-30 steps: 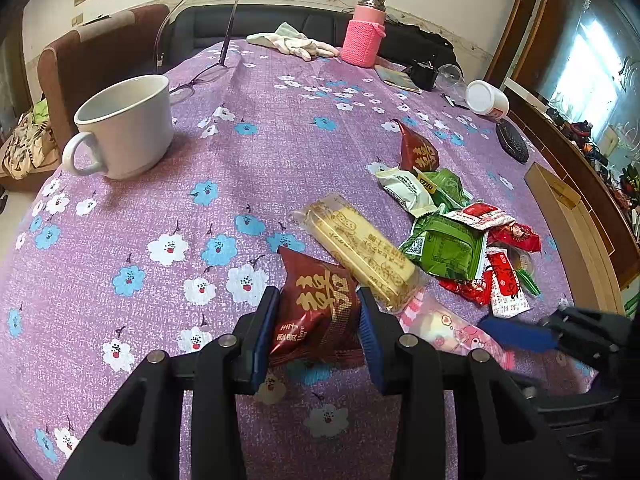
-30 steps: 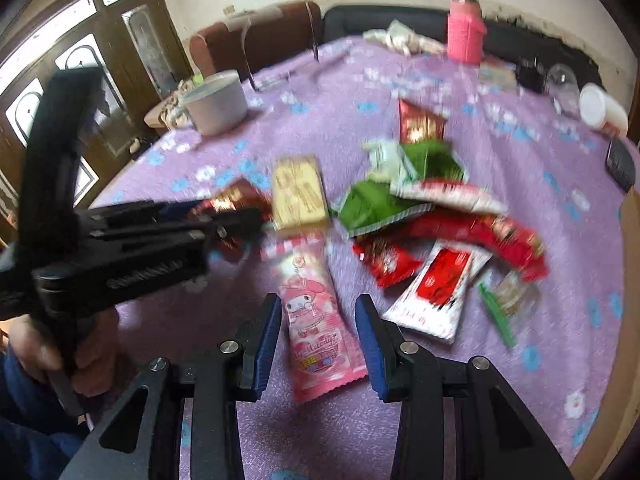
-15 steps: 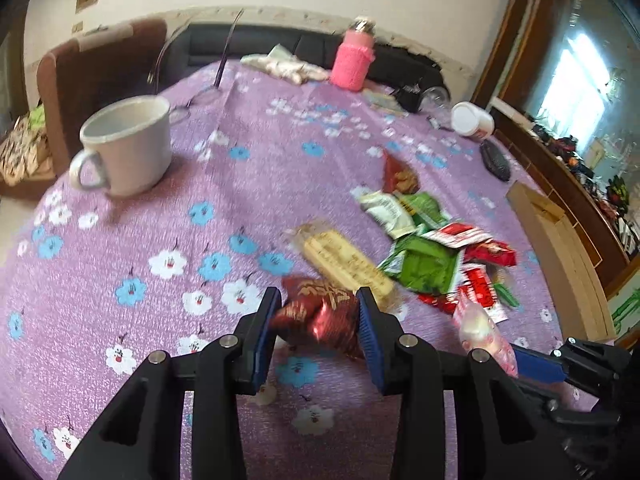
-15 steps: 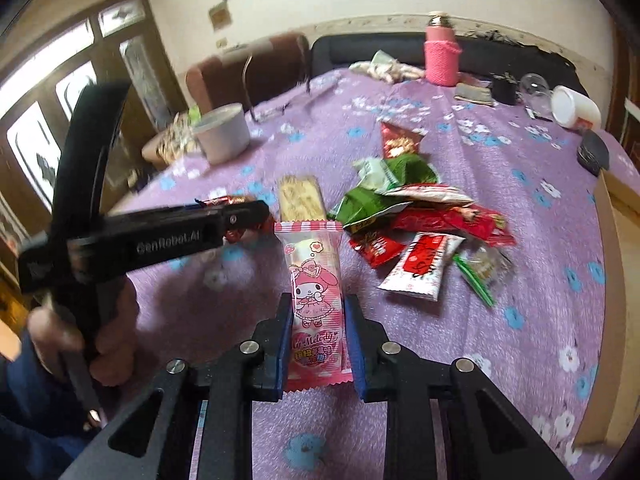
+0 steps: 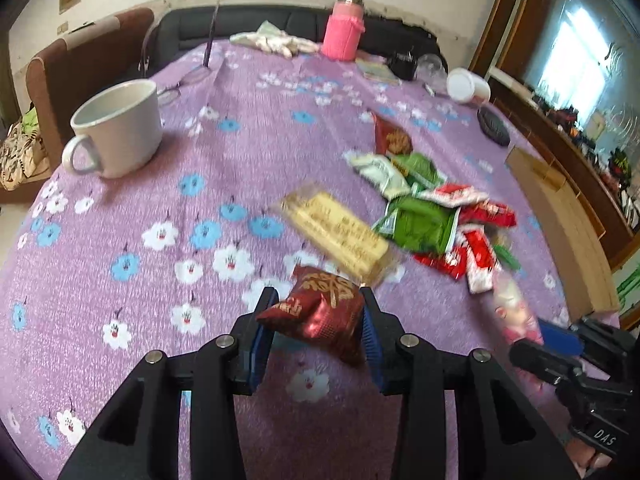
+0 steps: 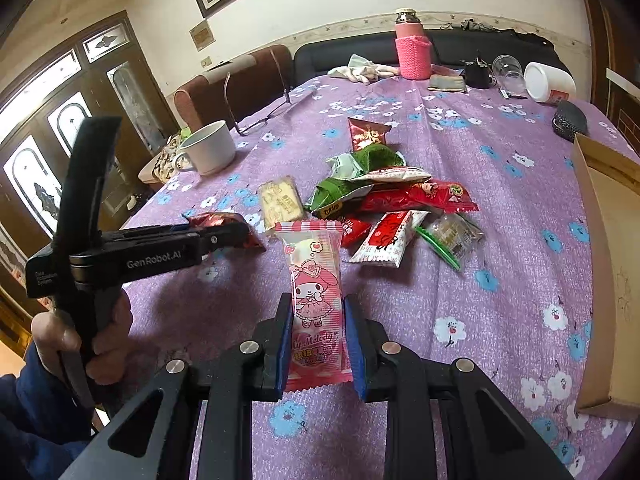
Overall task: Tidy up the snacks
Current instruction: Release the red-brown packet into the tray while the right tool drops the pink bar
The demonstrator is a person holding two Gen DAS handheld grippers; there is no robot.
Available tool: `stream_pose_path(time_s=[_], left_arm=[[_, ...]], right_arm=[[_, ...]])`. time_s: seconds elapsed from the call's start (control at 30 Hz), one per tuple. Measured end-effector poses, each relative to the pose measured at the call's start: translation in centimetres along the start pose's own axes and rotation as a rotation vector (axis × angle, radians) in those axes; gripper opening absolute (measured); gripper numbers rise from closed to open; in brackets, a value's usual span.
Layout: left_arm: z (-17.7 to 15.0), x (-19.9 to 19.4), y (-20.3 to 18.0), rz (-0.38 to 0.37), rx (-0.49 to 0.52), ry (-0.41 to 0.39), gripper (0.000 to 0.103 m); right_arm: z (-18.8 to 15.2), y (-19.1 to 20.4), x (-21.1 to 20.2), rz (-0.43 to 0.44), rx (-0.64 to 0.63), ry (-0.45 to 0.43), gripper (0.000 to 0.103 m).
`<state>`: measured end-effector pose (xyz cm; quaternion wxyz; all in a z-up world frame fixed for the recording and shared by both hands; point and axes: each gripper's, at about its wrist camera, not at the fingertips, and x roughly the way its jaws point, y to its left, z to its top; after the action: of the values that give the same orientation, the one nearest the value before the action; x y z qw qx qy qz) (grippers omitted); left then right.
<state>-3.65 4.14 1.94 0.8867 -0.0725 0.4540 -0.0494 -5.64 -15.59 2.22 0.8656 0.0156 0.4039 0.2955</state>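
My left gripper (image 5: 318,320) is shut on a dark red snack packet (image 5: 320,312) and holds it above the purple flowered tablecloth (image 5: 160,200); it also shows in the right wrist view (image 6: 224,224). My right gripper (image 6: 316,332) is shut on a pink My Melody snack packet (image 6: 316,280), lifted off the table; it shows blurred in the left wrist view (image 5: 516,316). A pile of green, red and white snack packets (image 6: 384,196) and a yellow cracker pack (image 5: 336,232) lie on the cloth.
A white mug (image 5: 118,130) stands at the left. A cardboard box (image 6: 608,248) sits at the table's right edge. A pink bottle (image 6: 412,48), gloves (image 6: 360,70), eyeglasses (image 6: 260,120), a white jar (image 6: 550,82) and a dark case (image 6: 568,120) are at the far end.
Both grippers closed on their packets and lifted them off the cloth: the left on the dark red packet, the right on the pink one.
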Motion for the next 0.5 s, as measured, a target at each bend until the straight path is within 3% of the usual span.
stream_pose_path(time_s=[0.23,0.3,0.5], left_arm=[[-0.3,0.6,-1.1,0.073,0.071,0.024,0.041],[-0.5,0.4,-1.3,0.067,0.074,0.011,0.036],[-0.7,-0.7,-1.5,0.044,0.078,-0.014,0.036]], right_arm=[[-0.2,-0.1,0.0,0.006,-0.002,-0.003,0.027],[-0.3,-0.2,-0.1,0.008,0.0,-0.004,0.027],[-0.4,-0.4,-0.8,0.014,0.017,-0.026,0.027]])
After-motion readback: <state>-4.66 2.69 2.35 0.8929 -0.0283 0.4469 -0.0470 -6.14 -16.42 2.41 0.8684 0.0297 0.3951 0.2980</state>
